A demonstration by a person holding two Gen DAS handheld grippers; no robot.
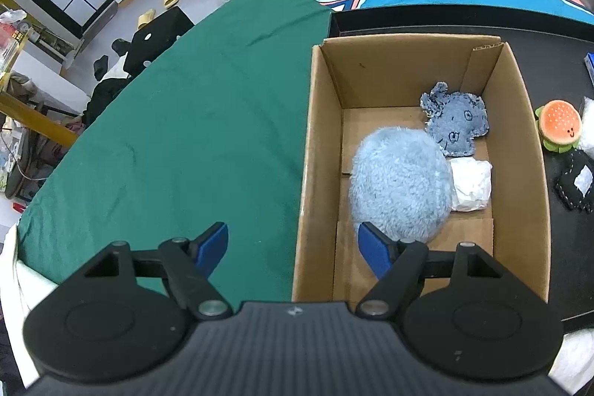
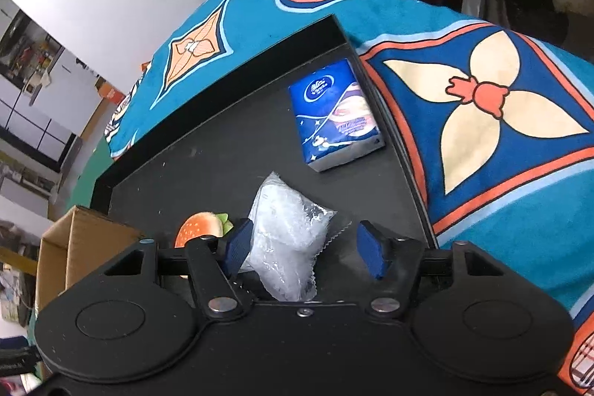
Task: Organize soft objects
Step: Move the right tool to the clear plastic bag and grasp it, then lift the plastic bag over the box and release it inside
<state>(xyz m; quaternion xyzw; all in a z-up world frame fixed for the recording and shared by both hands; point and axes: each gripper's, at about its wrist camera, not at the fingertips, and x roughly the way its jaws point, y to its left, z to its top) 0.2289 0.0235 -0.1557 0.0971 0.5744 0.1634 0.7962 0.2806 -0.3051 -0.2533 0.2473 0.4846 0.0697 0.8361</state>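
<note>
A cardboard box holds a fluffy light-blue plush, a denim plush and a white soft packet. My left gripper is open and empty above the box's near left wall. A burger plush and a black stitched plush lie on the black tray right of the box. My right gripper is open, its jaws on either side of a clear plastic bag of white stuff. The burger plush also shows in the right wrist view. A blue tissue pack lies further on.
A green cloth covers the table left of the box. A blue patterned blanket lies behind and right of the black tray. The box corner shows in the right wrist view. Cluttered floor and cabinets are far left.
</note>
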